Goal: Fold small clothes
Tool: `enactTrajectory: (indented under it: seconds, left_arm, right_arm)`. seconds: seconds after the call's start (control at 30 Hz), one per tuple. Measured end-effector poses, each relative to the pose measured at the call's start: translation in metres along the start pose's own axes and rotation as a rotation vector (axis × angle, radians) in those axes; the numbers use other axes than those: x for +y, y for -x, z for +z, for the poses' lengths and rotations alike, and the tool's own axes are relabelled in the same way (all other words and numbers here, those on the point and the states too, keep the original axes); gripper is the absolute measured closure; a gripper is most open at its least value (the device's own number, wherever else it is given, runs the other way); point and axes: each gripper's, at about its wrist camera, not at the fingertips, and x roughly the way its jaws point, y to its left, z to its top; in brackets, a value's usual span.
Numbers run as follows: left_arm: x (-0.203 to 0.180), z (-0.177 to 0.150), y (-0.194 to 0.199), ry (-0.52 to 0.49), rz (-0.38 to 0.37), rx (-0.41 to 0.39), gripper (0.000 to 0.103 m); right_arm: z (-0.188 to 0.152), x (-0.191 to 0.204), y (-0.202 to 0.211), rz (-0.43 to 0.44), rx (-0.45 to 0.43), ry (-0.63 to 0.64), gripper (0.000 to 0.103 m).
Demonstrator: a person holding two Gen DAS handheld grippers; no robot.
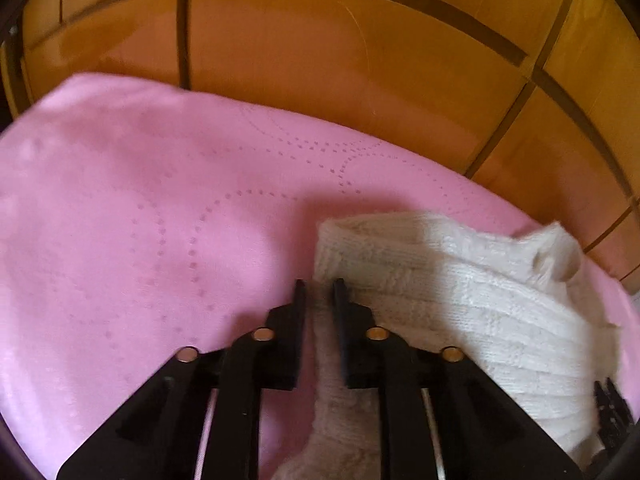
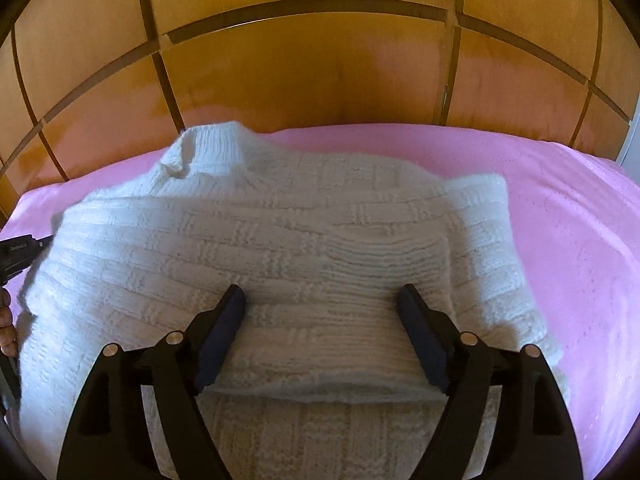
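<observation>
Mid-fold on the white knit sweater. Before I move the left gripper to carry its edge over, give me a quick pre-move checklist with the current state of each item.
1. Left gripper has fabric: ok, its nearly shut fingers pinch an edge of the white sweater.
2. Right gripper free of the cloth: ok, open, fingers spread over the sweater's middle; contact cannot tell.
3. Sweater fully on the pink bedspread: ok in the right wrist view.
4. Sleeve tucked in: ok, it lies folded along the sweater's right side.
5. Collar flat: not ok, it stands up, bunched.
6. How many layers the left gripper holds: cannot tell.
</observation>
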Motion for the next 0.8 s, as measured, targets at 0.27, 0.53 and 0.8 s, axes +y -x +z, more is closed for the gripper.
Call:
enactTrajectory:
  seconds: [0.27, 0.53, 0.8]
  left_arm:
    - [-0.017, -0.045, 0.067, -0.15, -0.031, -0.109, 0.039]
    - [-0.038, -0.094, 0.111, -0.208, -0.095, -0.137, 0.039]
    - [-0.037, -0.127, 0.146, -0.215, -0.105, -0.16, 0.039]
  right_arm:
    - [0.0, 0.001, -0.002, 0.008, -0.006, -0.001, 0.021]
    - [0.0, 0.002, -0.001, 0.009, -0.011, 0.003, 0.018]
    - [-0.002, 0.004, 0.002, -0.013, -0.014, 0.01, 0.014]
